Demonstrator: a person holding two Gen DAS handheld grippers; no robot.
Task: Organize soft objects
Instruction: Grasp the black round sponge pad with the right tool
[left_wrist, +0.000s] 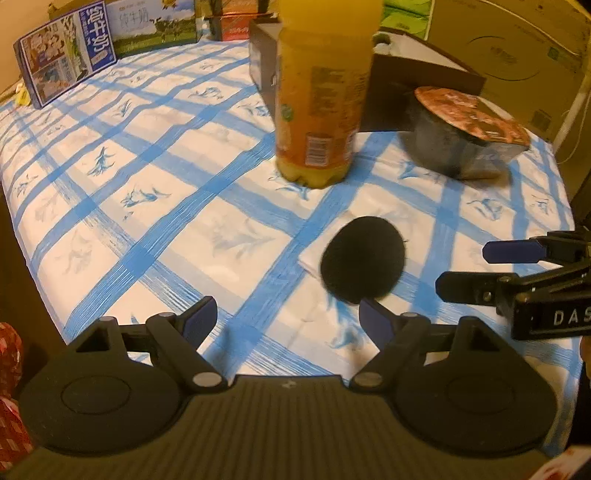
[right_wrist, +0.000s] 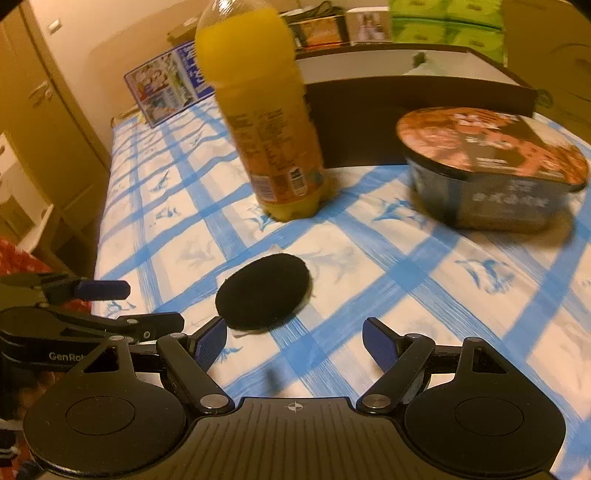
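A flat black round soft pad lies on the blue-checked tablecloth, on what looks like a white paper sheet. In the left wrist view it sits just ahead of the right finger of my left gripper, which is open and empty. In the right wrist view the pad lies just ahead of my right gripper, toward its left finger; this gripper is open and empty too. The right gripper shows at the right edge of the left wrist view, the left gripper at the left edge of the right wrist view.
An orange juice bottle stands beyond the pad. A dark instant-noodle bowl sits to its right. A dark box is behind them. Cartons line the far edge. A red patterned thing is at the near left.
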